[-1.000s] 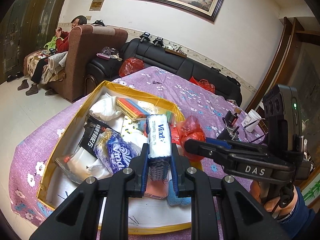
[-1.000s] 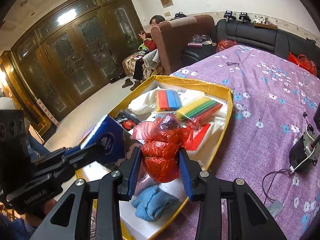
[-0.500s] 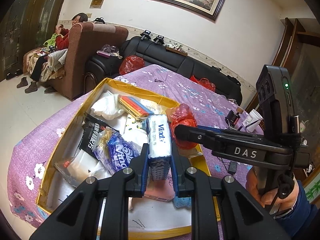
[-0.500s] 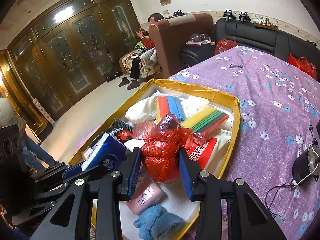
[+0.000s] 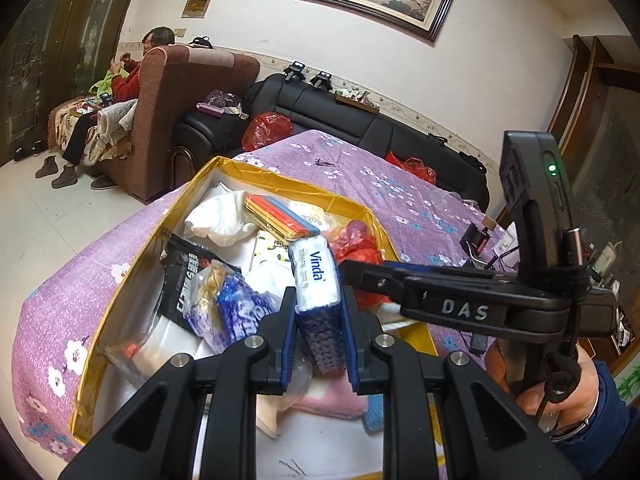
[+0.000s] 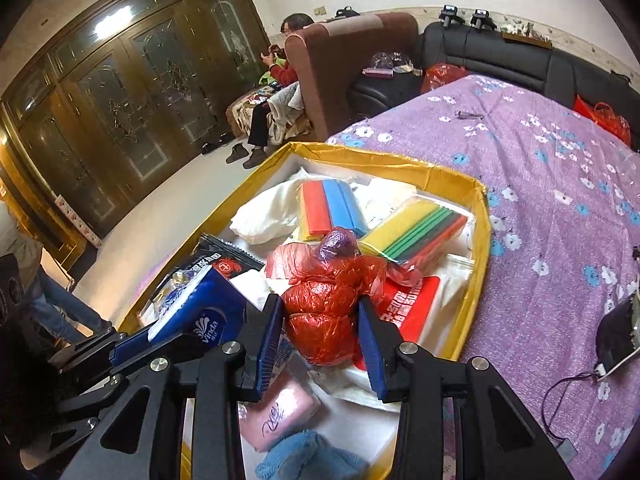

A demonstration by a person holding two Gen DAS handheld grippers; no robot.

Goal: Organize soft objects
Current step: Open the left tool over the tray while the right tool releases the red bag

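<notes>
Left gripper pinches the blue-white Vinda tissue pack mid-frame; right gripper clamps the crinkly red plastic bag bundle at its middle. Both look light and squashy.

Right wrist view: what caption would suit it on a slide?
Right tongs grip a red bag over the gold box, left tongs holding a Vinda pack alongside.
</notes>
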